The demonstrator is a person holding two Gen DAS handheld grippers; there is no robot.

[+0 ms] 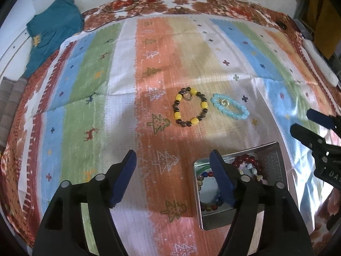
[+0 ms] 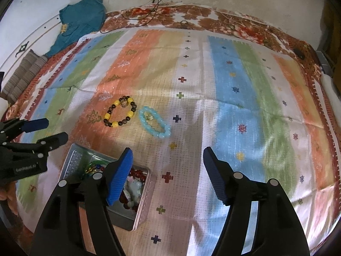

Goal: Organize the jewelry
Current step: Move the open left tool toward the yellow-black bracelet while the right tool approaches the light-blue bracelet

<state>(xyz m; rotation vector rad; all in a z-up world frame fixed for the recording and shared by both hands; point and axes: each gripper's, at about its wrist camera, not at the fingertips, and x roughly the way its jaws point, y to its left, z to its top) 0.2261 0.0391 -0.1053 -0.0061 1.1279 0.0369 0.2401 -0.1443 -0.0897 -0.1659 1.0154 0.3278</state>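
Observation:
Two bead bracelets lie side by side on the striped cloth: a yellow-and-brown one (image 1: pixel 193 90) (image 2: pixel 116 124) and a pale blue one (image 1: pixel 245 112) (image 2: pixel 162 135). An open metal tin (image 1: pixel 270 155) (image 2: pixel 74 160) nearer to me holds several bracelets, among them a dark red one (image 1: pixel 245 160) (image 2: pixel 138 173). My left gripper (image 1: pixel 173 155) (image 2: pixel 55 130) hovers open and empty; its right finger overlaps the tin in its own view. My right gripper (image 2: pixel 167 151) (image 1: pixel 302 120) is open and empty too, with its left finger over the tin. Both loose bracelets lie beyond the fingertips.
The striped cloth (image 2: pixel 234 85) with tree and cross motifs covers a floral bedspread (image 2: pixel 191 19). A teal garment (image 1: pixel 53 32) (image 2: pixel 83 15) lies at the back left, a striped cushion (image 2: pixel 23 74) at the left edge, and dark cables (image 2: pixel 157 6) run along the back wall.

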